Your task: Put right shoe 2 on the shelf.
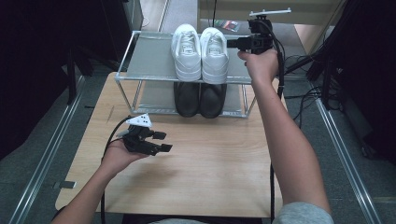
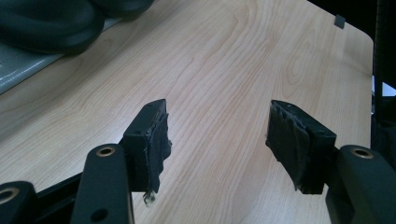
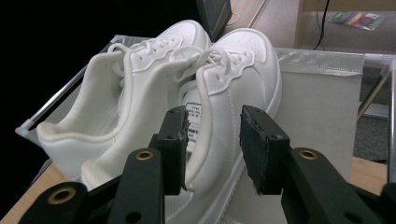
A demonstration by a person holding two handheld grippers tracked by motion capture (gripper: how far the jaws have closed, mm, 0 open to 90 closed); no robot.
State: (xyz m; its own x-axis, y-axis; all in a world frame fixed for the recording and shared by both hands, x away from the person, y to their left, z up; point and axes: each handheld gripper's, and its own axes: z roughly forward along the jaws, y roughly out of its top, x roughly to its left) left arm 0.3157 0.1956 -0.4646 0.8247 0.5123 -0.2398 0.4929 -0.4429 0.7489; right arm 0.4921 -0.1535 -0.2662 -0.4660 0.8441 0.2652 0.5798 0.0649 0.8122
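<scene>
Two white sneakers (image 1: 187, 51) (image 1: 215, 53) stand side by side on the top shelf of a metal rack (image 1: 149, 56). My right gripper (image 1: 232, 43) is held at the right sneaker's outer side. In the right gripper view the jaws (image 3: 212, 140) straddle the collar wall of that sneaker (image 3: 243, 70), and a gap shows at the right pad (image 3: 257, 149), so it is open. The other sneaker (image 3: 140, 79) lies to its left. My left gripper (image 1: 161, 141) hovers open over the wooden table (image 1: 210, 163), and nothing sits between its pads (image 2: 217, 135).
A pair of black shoes (image 1: 200, 99) stands on the rack's lower shelf, and one of them (image 2: 46, 23) sits at the top left of the left gripper view. Cables trail on the floor right of the table. Metal rails run along both sides.
</scene>
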